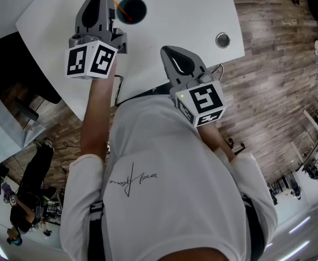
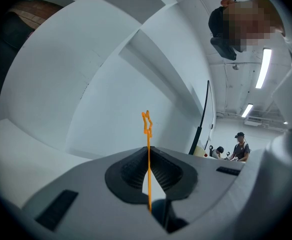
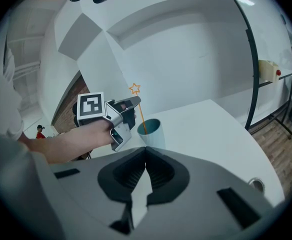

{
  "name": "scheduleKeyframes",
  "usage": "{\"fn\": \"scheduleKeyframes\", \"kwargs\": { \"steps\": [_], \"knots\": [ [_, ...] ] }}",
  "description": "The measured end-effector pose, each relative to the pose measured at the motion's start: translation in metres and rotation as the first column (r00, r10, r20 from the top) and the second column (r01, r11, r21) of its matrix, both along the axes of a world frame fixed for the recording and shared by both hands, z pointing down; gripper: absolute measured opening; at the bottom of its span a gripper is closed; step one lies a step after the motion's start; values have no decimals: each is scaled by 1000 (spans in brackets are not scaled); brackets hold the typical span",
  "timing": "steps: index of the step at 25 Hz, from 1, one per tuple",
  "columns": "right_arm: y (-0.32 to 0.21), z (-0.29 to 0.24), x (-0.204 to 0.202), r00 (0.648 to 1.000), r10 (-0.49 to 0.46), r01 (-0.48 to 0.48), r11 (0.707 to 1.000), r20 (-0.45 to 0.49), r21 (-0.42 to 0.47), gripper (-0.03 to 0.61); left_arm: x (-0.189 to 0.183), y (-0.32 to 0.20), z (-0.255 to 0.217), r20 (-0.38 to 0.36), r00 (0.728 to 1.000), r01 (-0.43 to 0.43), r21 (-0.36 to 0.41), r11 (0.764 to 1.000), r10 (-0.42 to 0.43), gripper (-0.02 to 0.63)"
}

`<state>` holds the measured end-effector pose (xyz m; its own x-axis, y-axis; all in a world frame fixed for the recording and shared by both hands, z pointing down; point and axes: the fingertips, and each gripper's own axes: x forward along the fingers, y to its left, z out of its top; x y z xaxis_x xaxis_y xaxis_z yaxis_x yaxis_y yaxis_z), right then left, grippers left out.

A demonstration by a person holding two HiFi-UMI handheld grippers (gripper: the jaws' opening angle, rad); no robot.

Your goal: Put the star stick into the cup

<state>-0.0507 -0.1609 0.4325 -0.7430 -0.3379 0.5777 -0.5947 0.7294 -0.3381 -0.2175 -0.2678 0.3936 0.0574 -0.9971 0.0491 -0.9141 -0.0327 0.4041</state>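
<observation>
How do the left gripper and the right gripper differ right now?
The left gripper is shut on the star stick, whose lower end is in the teal cup; the right gripper is shut on nothing. The left reaches to the cup; the right is held back from it. Both have jaws together.

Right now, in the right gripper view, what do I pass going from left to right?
Person's hand → left gripper → cup → round metal insert in the table. The star stick is left out: held by the left gripper with its lower end in the cup, it overlaps both.
</observation>
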Motion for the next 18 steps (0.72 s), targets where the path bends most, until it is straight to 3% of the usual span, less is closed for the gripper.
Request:
{"fn": "scheduleKeyframes", "kwargs": {
  "steps": [18],
  "knots": [
    [-10, -1, 10, 999, 34, -34, 999, 4, 1, 9, 8, 1, 15, 15, 1000, -11, -37, 999, 12, 17]
  ]
}}
